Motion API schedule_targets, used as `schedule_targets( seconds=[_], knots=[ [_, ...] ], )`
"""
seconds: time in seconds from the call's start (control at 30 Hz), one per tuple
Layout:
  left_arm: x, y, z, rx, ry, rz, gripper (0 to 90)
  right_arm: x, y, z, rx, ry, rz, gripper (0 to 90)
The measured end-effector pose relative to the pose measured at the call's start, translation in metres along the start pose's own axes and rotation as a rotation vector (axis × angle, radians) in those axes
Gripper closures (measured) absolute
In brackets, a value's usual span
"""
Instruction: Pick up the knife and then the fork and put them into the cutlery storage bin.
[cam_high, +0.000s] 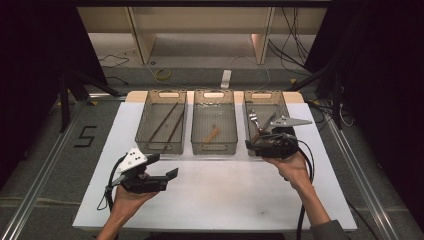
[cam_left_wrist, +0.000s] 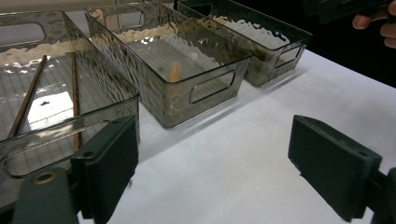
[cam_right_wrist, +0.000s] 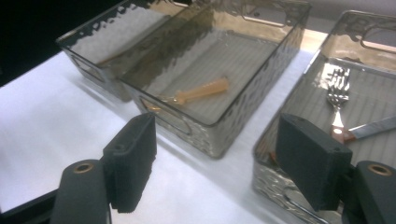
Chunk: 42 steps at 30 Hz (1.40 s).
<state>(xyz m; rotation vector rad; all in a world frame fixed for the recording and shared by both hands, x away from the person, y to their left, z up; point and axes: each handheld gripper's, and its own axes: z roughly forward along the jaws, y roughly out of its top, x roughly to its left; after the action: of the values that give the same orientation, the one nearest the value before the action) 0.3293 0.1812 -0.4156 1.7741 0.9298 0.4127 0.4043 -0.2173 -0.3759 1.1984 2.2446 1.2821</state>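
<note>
Both wide open, right claw (cam_high: 260, 145) by the fork bin (cam_high: 248, 125), left claw (cam_high: 167, 167) idle; risks clipping that rim and shoving it.

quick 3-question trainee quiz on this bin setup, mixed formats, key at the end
1. True or false: the left gripper holds a chopstick.
2. Which bin holds the fork? A) left bin B) middle bin C) right bin
3. Fill in: the left bin holds two long thin ____.

Key
1. False: its fingers stand apart with nothing between them, over the white table.
2. C.
3. Sticks, likely chopsticks.
</note>
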Motion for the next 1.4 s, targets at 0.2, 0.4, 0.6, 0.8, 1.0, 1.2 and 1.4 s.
schedule_targets(
  seconds=[0.2, 0.4, 0.6, 0.8, 1.0, 1.2, 1.4],
  knots=[
    [0.001, 0.0, -0.001, -0.002, 0.003, -0.007, 15.8, 0.005, -0.013, -0.007, -0.043, 0.033, -0.003, 28.8],
    [0.0, -0.001, -0.001, 0.004, -0.001, -0.001, 15.8, 0.011, -0.028, -0.008, -0.051, 0.05, -0.013, 25.6],
    [0.001, 0.0, -0.001, -0.001, -0.005, -0.006, 15.8, 0.016, -0.04, -0.013, -0.082, 0.052, -0.028, 24.1],
    [-0.001, 0.0, 0.0, -0.001, -0.021, -0.001, 15.8, 0.019, -0.055, -0.024, -0.113, 0.06, -0.02, 22.6],
    [-0.001, 0.0, 0.0, -0.003, -0.033, -0.004, 15.8, 0.021, -0.069, -0.031, -0.14, 0.059, -0.022, 22.0],
    [0.0, 0.0, 0.0, -0.004, -0.041, -0.013, 15.5, 0.026, -0.078, -0.034, -0.155, 0.053, -0.024, 19.7],
    [0.0, 0.0, -0.001, -0.008, -0.045, -0.02, 15.5, 0.029, -0.085, -0.038, -0.157, 0.05, -0.026, 19.2]
  ],
)
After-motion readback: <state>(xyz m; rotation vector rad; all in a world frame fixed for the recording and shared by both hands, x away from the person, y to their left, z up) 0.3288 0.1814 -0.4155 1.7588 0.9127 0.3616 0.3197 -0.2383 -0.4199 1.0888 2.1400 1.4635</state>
